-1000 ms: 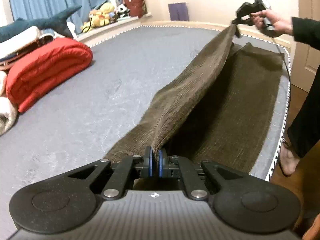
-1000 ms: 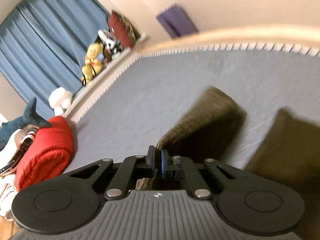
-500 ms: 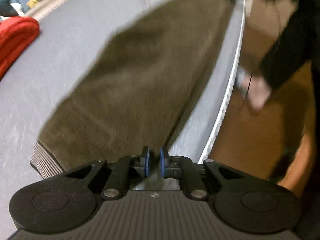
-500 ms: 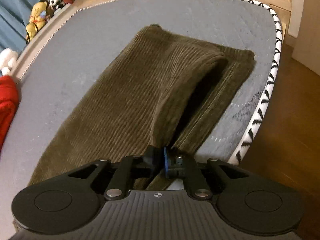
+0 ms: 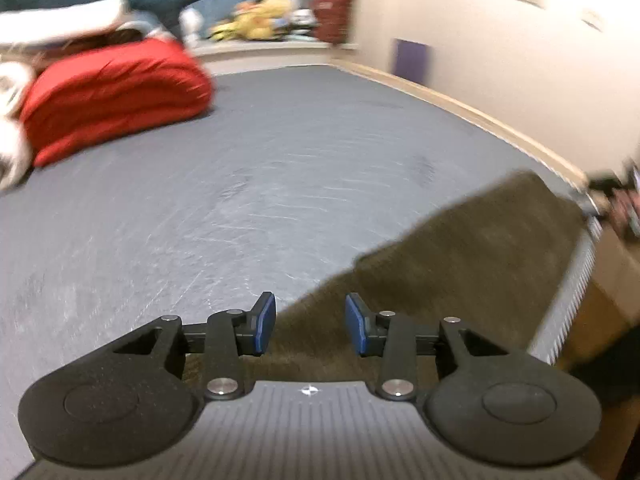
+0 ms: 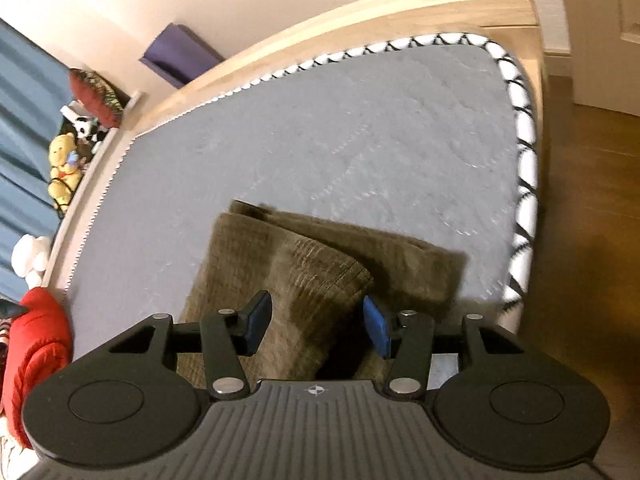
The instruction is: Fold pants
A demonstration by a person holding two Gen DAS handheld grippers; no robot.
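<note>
Both tools are letting go: the left tool point(image 5: 310, 322) and the right tool point(image 6: 316, 326) each have their blue pads spreading apart, and nothing is pinched between either pair, only cloth lying beneath them.

The risk I see is the fold slipping. In the right wrist view the upper layer of the brown corduroy pants point(image 6: 304, 264) sits askew on the lower one, its corner short of the bottom layer's edge toward 2 o'clock, so the legs look unevenly stacked; released like that, the misalignment would carry into every later fold. The pants also lie close to the mattress edge point(image 6: 524, 168) at 3 o'clock, and a careless tug could drag them toward the floor. An opening pad could also catch the ribbed cloth and lift it.

From the left tool, the pants point(image 5: 460, 264) run from right under the pads out toward 2 o'clock, along the grey bed point(image 5: 280, 184). From the right tool, they spread from beneath the pads up toward 12 o'clock. A red bundle point(image 5: 116, 92) lies well apart at 10 o'clock.
</note>
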